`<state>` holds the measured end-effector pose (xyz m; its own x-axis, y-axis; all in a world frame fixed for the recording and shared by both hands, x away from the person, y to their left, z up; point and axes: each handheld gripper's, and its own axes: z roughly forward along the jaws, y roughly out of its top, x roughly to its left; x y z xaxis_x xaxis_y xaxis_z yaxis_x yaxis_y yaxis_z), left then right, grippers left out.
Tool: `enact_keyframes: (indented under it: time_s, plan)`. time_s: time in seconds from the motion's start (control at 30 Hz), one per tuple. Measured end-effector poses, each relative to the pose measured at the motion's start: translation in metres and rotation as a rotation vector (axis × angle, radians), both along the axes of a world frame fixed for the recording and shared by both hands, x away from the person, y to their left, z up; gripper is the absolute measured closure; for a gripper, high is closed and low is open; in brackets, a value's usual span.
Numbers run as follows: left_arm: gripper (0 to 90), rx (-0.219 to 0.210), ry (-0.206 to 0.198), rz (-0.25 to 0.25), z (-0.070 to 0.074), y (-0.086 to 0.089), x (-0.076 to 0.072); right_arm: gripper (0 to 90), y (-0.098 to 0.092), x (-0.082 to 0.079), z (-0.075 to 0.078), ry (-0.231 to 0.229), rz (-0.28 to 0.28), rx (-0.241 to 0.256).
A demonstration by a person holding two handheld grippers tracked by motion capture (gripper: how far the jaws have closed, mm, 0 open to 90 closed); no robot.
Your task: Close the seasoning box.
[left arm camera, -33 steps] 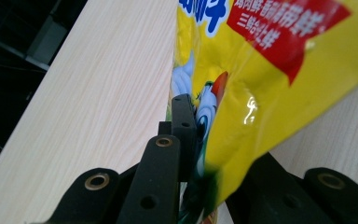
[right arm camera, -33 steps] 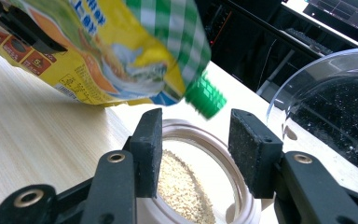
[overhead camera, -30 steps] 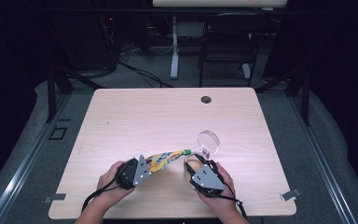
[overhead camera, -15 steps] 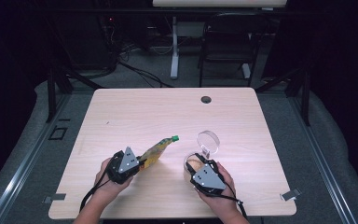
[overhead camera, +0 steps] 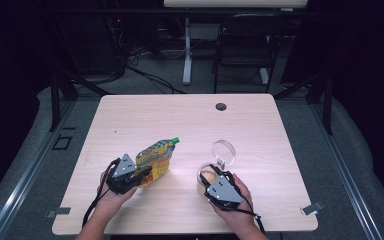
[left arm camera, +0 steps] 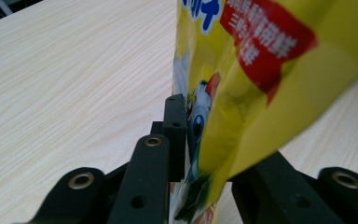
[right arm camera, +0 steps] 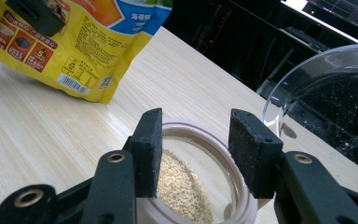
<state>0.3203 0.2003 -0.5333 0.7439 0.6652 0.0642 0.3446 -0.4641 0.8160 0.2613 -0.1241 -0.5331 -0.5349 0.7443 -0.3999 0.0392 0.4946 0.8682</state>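
High view: left gripper [overhead camera: 139,176] clamped the pouch [overhead camera: 155,157] by its bottom edge, spout up and away from the jaws. Right gripper [overhead camera: 211,176] sat at the jar [overhead camera: 206,174], lid [overhead camera: 223,151] hinged open just beyond. Jar mostly covered by the gripper.

Left gripper view: pouch [left arm camera: 242,88] pinched between the jaws, sagging right. Grip on thin film could slip. Spout cut off.

Right gripper view: jaws spread, straddling the jar [right arm camera: 200,186] rim, granules inside. Whether the pads touched the rim was unclear. A nudge might tip it and spill.
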Motion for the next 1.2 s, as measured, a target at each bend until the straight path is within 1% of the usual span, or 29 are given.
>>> enact_keyframes:
  time_s: [0.03,0.1,0.2,0.37,0.4,0.43,0.47,0.63,0.67,0.7,0.77,0.9,1.0,1.1,1.13,1.2]
  plan:
    - [77.9,-0.014,0.010,0.001,-0.001,0.003,0.000,54.7,0.000,0.000,0.000,0.000,0.001,0.003]
    - [75.2,-0.026,0.013,0.004,-0.001,0.005,-0.001,54.7,-0.001,0.000,0.000,0.000,-0.001,0.004]
    - [70.9,-0.040,0.017,-0.001,-0.003,0.010,-0.003,54.7,-0.001,0.000,0.001,0.001,0.001,0.005]
    - [62.3,-0.054,0.023,0.004,-0.006,0.016,-0.006,54.7,-0.001,0.000,0.000,0.004,0.000,0.007]
    - [61.9,-0.066,0.027,0.002,-0.007,0.017,-0.007,54.7,-0.001,0.000,0.000,0.003,-0.001,0.009]
    - [61.8,-0.066,0.027,0.002,-0.007,0.017,-0.007,54.7,-0.001,0.000,0.000,0.004,0.001,0.009]
    - [61.7,-0.079,0.034,0.000,-0.008,0.019,-0.008,54.6,-0.001,0.000,0.000,0.006,0.003,0.007]
    - [58.3,-0.083,0.033,-0.002,-0.007,0.022,-0.012,54.4,-0.001,0.000,0.001,0.006,0.005,0.005]
    - [57.7,-0.074,0.035,-0.005,-0.007,0.022,-0.013,54.4,-0.002,0.000,0.001,0.007,0.004,0.006]
    - [56.7,-0.080,0.035,0.001,-0.008,0.022,-0.014,54.4,-0.002,0.000,0.000,0.006,0.004,0.008]
    - [53.8,-0.075,0.038,0.004,-0.008,0.023,-0.015,54.1,-0.002,0.000,0.001,0.010,0.005,0.008]
    - [50.1,-0.082,0.042,0.014,-0.010,0.025,-0.016,53.6,-0.002,0.000,0.001,0.014,0.012,0.011]
    - [48.1,-0.108,0.052,0.017,-0.010,0.027,-0.017,53.2,-0.003,0.000,0.001,0.020,0.015,0.013]
    - [46.1,-0.112,0.071,0.011,-0.010,0.029,-0.018,52.8,-0.003,0.000,0.002,0.023,0.019,0.017]
    - [45.2,-0.106,0.076,0.009,-0.010,0.029,-0.019,52.6,-0.003,0.000,0.002,0.022,0.020,0.019]
    - [44.6,-0.104,0.078,0.008,-0.011,0.030,-0.021,52.2,-0.003,0.000,0.003,0.028,0.023,0.023]
